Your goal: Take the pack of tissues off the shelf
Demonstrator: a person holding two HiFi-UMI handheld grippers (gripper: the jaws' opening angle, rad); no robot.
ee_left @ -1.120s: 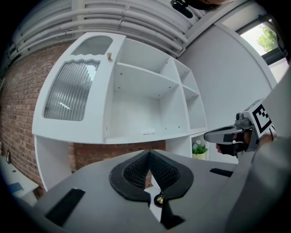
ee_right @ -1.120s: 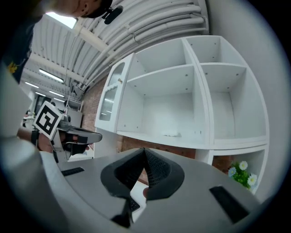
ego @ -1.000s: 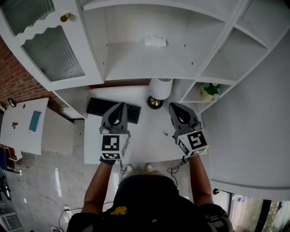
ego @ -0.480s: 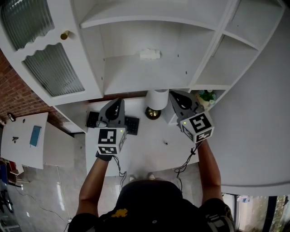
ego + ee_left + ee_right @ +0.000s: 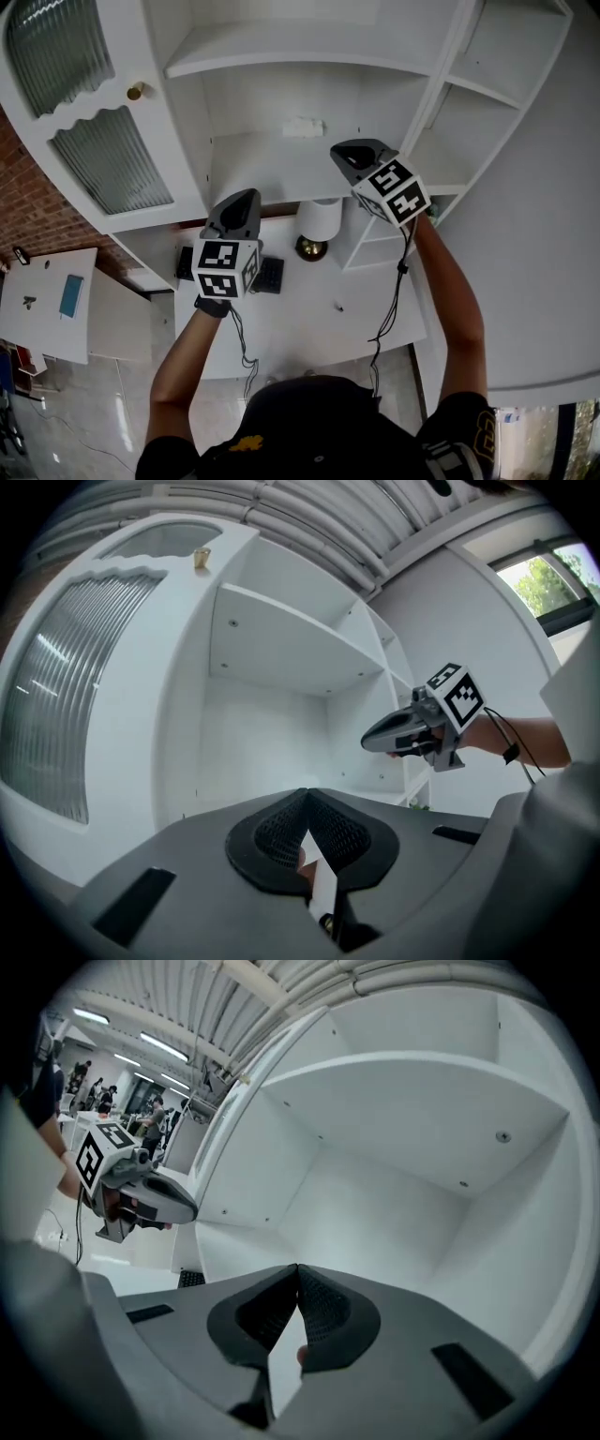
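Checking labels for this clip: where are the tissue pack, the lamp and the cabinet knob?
Tissue pack (image 5: 303, 127), head view, middle of the white pack.
Lamp (image 5: 320, 217), head view, on its white shade.
Knob (image 5: 136, 91), head view, on the brass ball itself.

keyboard (image 5: 272, 275) mostly behind left gripper (image 5: 246, 195); tissue pack (image 5: 303, 127) tiny

So the white shelf (image 5: 272, 169) has just the pack of tissues (image 5: 303, 127) lying on it, way at the back near the rear wall. Below it the white desk (image 5: 309, 309) carries a black keyboard (image 5: 270, 275) and a lamp (image 5: 319, 220) with a white shade. Off to the left, a low side table (image 5: 42, 319) has a flat blue thing (image 5: 71, 295) on it.
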